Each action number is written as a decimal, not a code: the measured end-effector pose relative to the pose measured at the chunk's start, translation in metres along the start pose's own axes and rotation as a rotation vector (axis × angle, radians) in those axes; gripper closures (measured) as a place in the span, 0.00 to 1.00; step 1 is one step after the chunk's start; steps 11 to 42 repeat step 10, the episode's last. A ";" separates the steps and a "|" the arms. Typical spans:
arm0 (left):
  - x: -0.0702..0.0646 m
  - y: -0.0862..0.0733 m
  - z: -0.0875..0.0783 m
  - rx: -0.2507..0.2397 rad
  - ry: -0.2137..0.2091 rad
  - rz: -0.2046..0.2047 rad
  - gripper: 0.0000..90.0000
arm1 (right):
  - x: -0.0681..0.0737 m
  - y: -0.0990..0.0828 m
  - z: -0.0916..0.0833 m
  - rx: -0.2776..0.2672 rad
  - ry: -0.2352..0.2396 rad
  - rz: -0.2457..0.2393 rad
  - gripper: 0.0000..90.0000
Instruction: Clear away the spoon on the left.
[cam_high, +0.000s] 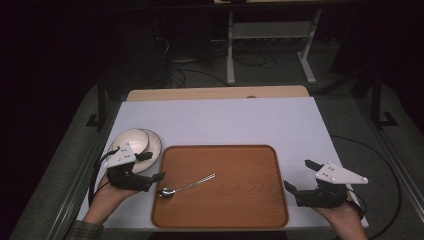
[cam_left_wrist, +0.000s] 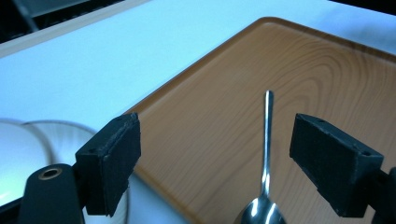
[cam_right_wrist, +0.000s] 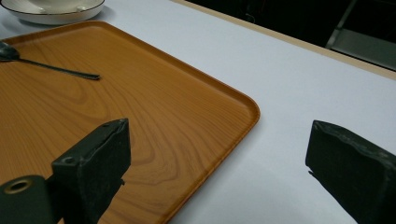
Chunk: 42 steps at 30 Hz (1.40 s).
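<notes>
A metal spoon lies on the brown wooden tray, its bowl end near the tray's left edge and its handle angled to the right and away. My left gripper hovers open at that left edge, just short of the spoon's bowl. In the left gripper view the spoon runs up between the wide-apart jaws of my left gripper, untouched by either pad. My right gripper stands open beside the tray's right edge with nothing in it. In the right gripper view my right gripper spans the tray's corner.
A white bowl on a saucer stands on the white tabletop left of the tray, right behind my left gripper; its rim is at the lower left of the left gripper view. A white table frame stands on the floor beyond.
</notes>
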<state>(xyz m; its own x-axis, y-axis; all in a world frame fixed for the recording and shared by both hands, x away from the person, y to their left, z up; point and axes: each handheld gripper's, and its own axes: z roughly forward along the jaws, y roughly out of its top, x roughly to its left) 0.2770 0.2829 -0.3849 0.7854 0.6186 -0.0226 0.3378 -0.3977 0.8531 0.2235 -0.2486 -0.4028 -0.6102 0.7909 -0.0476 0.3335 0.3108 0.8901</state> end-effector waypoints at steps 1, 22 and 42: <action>0.001 -0.003 -0.003 0.002 0.014 0.002 0.18 | 0.000 0.000 0.000 0.000 0.000 0.001 0.07; 0.006 -0.009 -0.011 -0.010 0.029 -0.020 0.18 | 0.000 0.000 0.000 0.000 0.001 0.000 0.07; 0.006 -0.009 -0.011 -0.010 0.029 -0.020 0.18 | 0.000 0.000 0.000 0.000 0.001 0.000 0.07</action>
